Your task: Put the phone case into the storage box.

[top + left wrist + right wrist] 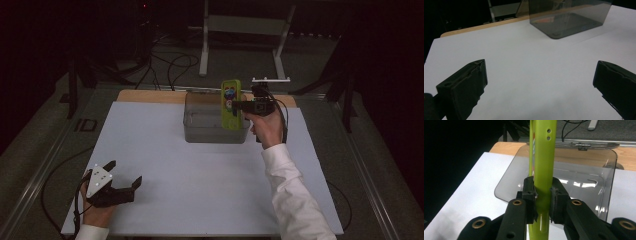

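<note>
Green toy phone (542, 157) clamped upright in right gripper (543, 192).

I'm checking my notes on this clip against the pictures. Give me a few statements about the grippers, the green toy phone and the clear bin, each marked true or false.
1. The right gripper is clamped on the green toy phone. True.
2. The phone lies flat on the white table. False: it is held upright over the clear bin.
3. The left gripper is open and holds nothing. True.
4. The bin is full of items. False: it looks empty.
</note>
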A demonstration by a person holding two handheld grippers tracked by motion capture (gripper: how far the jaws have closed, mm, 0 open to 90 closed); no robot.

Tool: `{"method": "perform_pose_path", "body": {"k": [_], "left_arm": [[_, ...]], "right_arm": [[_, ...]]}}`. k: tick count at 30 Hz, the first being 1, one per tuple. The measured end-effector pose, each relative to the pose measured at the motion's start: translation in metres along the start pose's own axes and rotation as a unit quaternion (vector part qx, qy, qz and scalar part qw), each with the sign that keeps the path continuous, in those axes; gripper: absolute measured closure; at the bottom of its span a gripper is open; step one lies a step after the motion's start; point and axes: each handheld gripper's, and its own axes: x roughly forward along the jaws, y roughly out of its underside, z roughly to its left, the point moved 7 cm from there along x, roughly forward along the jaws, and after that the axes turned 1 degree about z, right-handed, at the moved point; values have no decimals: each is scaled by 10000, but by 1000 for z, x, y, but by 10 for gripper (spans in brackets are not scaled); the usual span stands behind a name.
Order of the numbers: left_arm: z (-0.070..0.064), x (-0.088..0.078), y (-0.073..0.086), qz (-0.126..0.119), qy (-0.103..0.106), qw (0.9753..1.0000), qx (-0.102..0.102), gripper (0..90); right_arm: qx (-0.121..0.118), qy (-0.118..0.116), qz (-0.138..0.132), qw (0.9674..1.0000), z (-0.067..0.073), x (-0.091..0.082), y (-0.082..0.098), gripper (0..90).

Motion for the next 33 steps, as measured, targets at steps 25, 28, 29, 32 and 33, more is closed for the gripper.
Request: {"method": "perform_pose_path", "body": {"k": [25, 28, 29, 32, 33], "left_arm": [[0, 1, 0, -2, 3, 10000, -12, 1], [0, 0, 0, -1, 0, 10000, -15, 1], [0, 0, 0, -4, -1, 10000, -19, 1], [0, 0, 0, -7, 1, 10000, -18, 1], [0, 0, 0, -5, 1, 10000, -12, 1]], "right_arm": [[259, 401, 291, 9984, -22, 19, -19, 778], [307, 472, 347, 9978, -26, 21, -19, 778], [352, 508, 391, 9973, -28, 23, -20, 778], [379, 555, 456, 9967, -29, 26, -20, 778], [379, 555, 456, 9967, -29, 26, -20, 778]]}}
